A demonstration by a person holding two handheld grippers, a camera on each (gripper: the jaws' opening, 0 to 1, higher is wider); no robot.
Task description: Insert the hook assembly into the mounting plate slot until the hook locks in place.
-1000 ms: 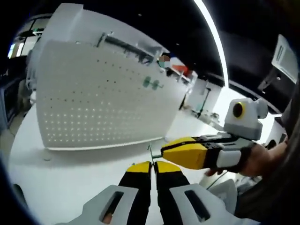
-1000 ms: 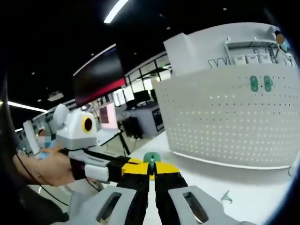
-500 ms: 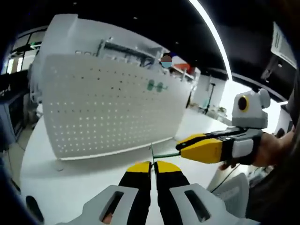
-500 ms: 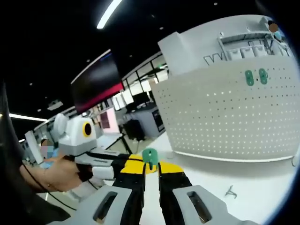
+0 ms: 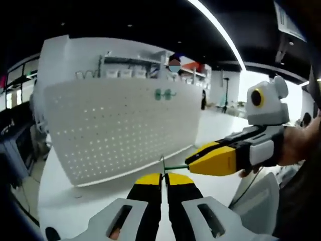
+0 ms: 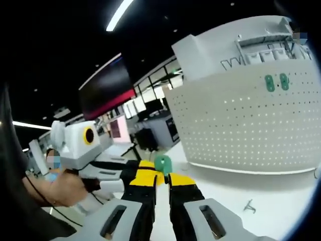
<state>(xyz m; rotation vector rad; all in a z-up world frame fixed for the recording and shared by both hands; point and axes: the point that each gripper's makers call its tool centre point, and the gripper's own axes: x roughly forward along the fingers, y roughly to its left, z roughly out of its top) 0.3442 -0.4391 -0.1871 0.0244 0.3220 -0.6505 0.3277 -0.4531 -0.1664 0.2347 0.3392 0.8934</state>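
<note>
A white table (image 5: 75,201) runs under a dark ceiling with long light strips, and on it stands the white pegboard (image 5: 120,125), the mounting plate dotted with rows of holes, upright and well ahead of both my tools. Two small green pieces (image 6: 277,82) are already fixed side by side near its upper edge. My left gripper (image 5: 161,176) has its yellow-tipped jaws pressed together on a thin wire hook (image 5: 162,163) that stands up from between the tips. My right gripper (image 6: 160,175) comes in from the right side of the left gripper view, its jaws closed on a green plastic piece (image 6: 162,162); a green stem (image 5: 175,166) reaches from its tip to the wire, and the two parts seem to meet there, though the joint is too small for me to be sure. In the right gripper view a spare wire hook (image 6: 249,205) lies on the table, apart from the board's foot. Both held parts are in the air, short of the pegboard.
</note>
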